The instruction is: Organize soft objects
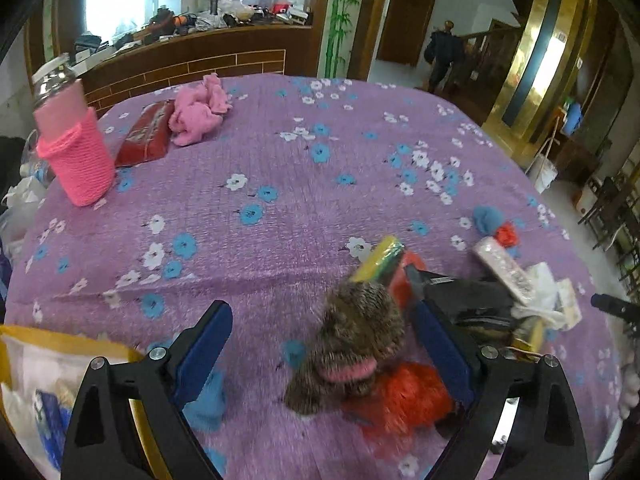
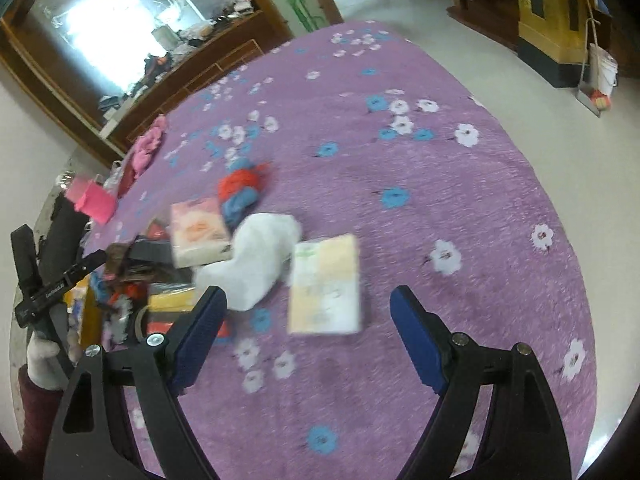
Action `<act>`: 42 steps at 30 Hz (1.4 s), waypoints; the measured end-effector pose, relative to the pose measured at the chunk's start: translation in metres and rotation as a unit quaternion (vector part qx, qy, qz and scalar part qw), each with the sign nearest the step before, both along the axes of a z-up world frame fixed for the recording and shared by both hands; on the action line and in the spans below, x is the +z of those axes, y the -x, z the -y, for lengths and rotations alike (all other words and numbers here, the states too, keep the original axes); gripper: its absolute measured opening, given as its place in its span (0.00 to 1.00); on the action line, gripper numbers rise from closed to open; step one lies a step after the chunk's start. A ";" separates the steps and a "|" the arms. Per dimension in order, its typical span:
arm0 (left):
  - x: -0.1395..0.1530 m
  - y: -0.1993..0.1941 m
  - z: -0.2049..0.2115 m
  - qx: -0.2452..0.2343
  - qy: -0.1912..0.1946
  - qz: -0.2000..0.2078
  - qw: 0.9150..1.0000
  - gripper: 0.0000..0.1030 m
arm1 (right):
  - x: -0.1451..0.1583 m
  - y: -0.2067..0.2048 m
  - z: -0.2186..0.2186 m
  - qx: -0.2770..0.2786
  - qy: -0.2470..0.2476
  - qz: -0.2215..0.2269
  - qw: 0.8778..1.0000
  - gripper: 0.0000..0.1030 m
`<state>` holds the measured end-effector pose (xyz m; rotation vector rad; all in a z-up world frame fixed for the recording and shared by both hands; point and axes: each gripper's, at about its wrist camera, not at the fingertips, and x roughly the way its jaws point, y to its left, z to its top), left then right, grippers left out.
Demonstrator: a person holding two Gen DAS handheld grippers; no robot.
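Observation:
In the left wrist view my left gripper (image 1: pixel 322 320) is open over the purple flowered tablecloth (image 1: pixel 280 184). A brown furry soft toy with a pink band (image 1: pixel 356 336) lies between its fingers, nearer the right finger, with a red fluffy item (image 1: pixel 404 396) beside it. A yellow-green sponge (image 1: pixel 380 258) lies just beyond. In the right wrist view my right gripper (image 2: pixel 308 304) is open and empty above the cloth. A pale tissue pack (image 2: pixel 325 284) lies just ahead of it, a white soft item (image 2: pixel 260 256) to its left, and a red and blue yarn bundle (image 2: pixel 240 188) farther off.
A pink knit-sleeved bottle (image 1: pixel 76 148), a red pack (image 1: pixel 146 132) and a pink cloth (image 1: pixel 200 110) sit at the far left. A yellow-edged bag (image 1: pixel 36 376) is at the near left. Another tissue pack (image 2: pixel 198 232) and black items (image 1: pixel 468 296) crowd the pile.

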<state>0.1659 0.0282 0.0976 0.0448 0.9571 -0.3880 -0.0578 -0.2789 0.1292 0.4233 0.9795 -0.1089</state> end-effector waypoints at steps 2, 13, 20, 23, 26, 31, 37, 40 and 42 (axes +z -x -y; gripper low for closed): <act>0.011 0.035 -0.012 -0.005 -0.006 -0.001 1.000 0.90 | -0.009 -0.004 0.006 -0.005 0.001 -0.010 1.000 0.81; -0.057 -0.033 0.010 -0.048 -0.005 -0.031 0.998 0.69 | -0.037 -0.025 -0.013 0.011 0.032 -0.041 0.999 0.81; -0.040 -0.009 0.003 -0.033 -0.003 -0.035 0.999 0.47 | -0.041 -0.031 -0.024 0.014 0.086 -0.050 0.995 0.82; -0.030 -0.002 -0.004 -0.023 0.000 -0.026 0.999 0.46 | -0.042 -0.031 -0.028 0.017 0.105 -0.053 0.993 0.78; -0.018 0.009 -0.014 -0.017 0.015 -0.021 1.000 0.46 | -0.040 -0.029 -0.029 0.007 0.123 -0.052 0.991 0.43; 0.008 0.038 -0.029 -0.014 0.040 -0.008 0.999 0.46 | -0.035 -0.018 -0.015 -0.011 0.079 -0.041 0.996 0.40; 0.042 0.088 -0.057 -0.009 0.088 0.015 0.996 0.46 | -0.018 0.007 -0.022 -0.018 0.073 -0.020 0.997 0.39; 0.054 0.117 -0.078 0.000 0.116 0.021 0.993 0.46 | -0.003 0.022 -0.032 -0.015 0.073 -0.003 0.997 0.39; 0.060 0.140 -0.096 0.013 0.137 0.026 0.990 0.46 | 0.007 0.032 -0.042 -0.009 0.073 0.008 0.997 0.39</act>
